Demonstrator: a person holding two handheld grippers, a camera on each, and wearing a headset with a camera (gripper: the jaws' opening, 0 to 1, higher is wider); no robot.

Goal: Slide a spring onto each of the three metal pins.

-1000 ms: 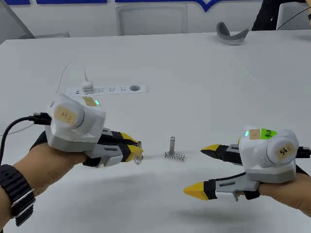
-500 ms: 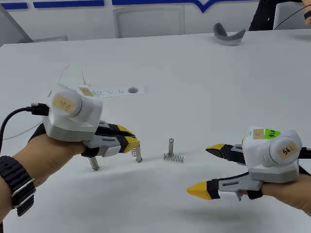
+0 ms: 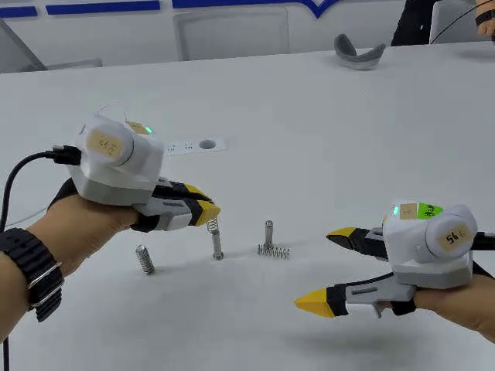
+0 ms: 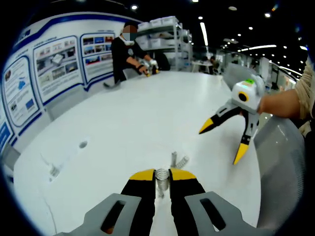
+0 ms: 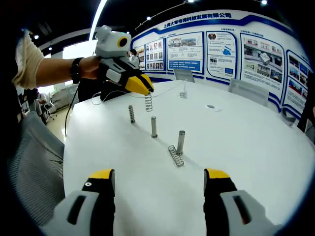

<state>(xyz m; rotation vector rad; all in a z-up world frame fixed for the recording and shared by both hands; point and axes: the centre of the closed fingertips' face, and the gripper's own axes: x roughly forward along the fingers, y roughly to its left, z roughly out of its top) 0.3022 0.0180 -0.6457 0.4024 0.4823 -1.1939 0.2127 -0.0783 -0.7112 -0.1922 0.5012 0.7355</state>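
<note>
Holding small coiled steel spring (image 3: 212, 226) between closed left gripper (image 3: 210, 214) tips, just above bare upright metal pin (image 3: 217, 246) | right gripper (image 3: 313, 269) spread wide, well right of that pin

The left gripper (image 3: 207, 214) is held raised over the near left part of the worktop (image 3: 325, 131), tilted down and to the right. Its jaws are closed on a spring (image 3: 213, 226), which hangs from the tips. A dark band (image 3: 31, 270) is worn on the left wrist. The right gripper (image 3: 325, 268) is held low by the worktop's near right edge, pointed left, with its jaws spread wide.
</note>
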